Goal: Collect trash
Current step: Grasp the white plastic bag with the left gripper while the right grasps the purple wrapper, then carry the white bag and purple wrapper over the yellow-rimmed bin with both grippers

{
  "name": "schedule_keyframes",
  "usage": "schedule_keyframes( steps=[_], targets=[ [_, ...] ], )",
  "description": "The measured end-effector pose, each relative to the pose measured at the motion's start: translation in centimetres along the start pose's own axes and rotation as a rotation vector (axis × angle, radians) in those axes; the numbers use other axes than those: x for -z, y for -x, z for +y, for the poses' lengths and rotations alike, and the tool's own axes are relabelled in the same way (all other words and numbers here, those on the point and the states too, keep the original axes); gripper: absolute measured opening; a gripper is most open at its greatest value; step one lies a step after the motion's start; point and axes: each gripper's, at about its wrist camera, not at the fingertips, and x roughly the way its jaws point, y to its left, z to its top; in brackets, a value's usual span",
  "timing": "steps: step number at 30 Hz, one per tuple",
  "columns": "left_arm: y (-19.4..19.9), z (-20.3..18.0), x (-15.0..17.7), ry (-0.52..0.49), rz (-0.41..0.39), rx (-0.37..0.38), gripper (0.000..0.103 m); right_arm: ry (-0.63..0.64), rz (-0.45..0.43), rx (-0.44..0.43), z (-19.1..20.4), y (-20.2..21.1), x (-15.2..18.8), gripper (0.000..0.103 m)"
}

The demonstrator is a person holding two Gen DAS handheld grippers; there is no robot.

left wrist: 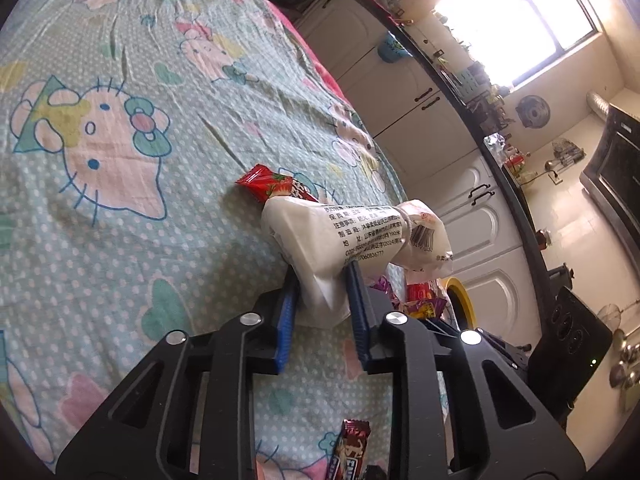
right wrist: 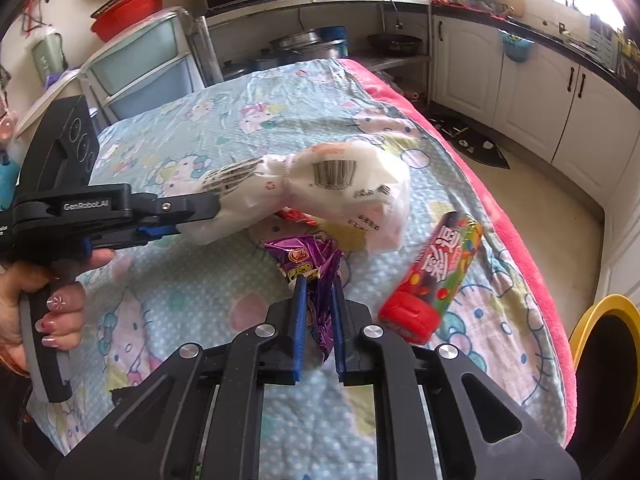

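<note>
Left gripper (left wrist: 322,276) clamped on white wrapper (left wrist: 352,236) – right gripper (right wrist: 320,284) clamped on purple wrapper (right wrist: 316,276); yellow-rimmed bin (right wrist: 600,320) lies rightward – right hand nearer

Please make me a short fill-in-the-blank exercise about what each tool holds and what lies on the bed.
1. The left tool grips a ____ plastic bag.
2. The right tool grips a ____ snack wrapper.
3. The candy tube on the bedsheet has a ____ cap.
Missing words: white; purple; red
</note>
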Motion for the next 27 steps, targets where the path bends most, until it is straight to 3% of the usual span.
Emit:
schedule_keyframes(
  steps=[10,20,27],
  targets=[
    [3.1,-2.0,0.6,-0.111,-0.066,-0.046,0.011,-0.011,-0.026,-0.009,1.0,1.5,0.9,0.010],
    [7.0,-4.3,1.7,-0.260,-0.125,-0.163,0.011,-0.029,-0.070,-0.017,2.0,4.0,1.6,0.009],
    [8.9,-5.7,2.4,-0.322,-0.149,-0.201,0.011,-0.031,-0.114,-0.017,2.3,6.6,1.7,0.009]
  ],
)
